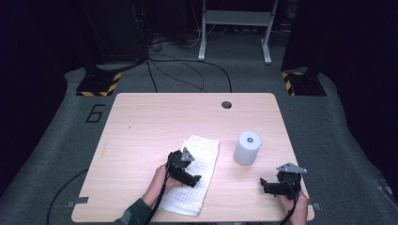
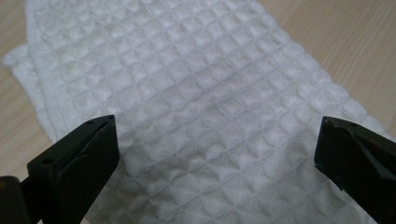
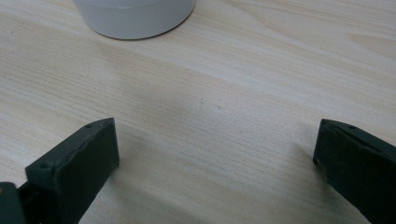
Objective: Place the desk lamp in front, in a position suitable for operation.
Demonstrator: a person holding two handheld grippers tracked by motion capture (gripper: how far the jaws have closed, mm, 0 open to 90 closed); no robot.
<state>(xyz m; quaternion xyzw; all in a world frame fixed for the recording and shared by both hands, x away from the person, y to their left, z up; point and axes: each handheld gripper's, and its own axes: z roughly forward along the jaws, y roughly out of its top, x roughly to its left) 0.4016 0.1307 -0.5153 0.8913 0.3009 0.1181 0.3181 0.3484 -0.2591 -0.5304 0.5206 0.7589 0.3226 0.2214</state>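
Observation:
A white waffle-weave towel (image 1: 197, 173) lies folded into a long strip near the table's front edge, left of centre. My left gripper (image 1: 193, 179) hovers over its middle, jaws wide open with only the cloth (image 2: 196, 102) beneath them. A white cylinder (image 1: 247, 147) stands upright to the right of the towel. My right gripper (image 1: 265, 185) is low over bare wood at the front right, open and empty, with the base of the cylinder (image 3: 135, 16) a short way ahead of its jaws.
The light wooden table (image 1: 155, 117) has a round cable hole (image 1: 226, 104) near its far edge. Beyond the table, cables run over the grey floor, with a metal frame and two stands with yellow-black bases (image 1: 98, 84).

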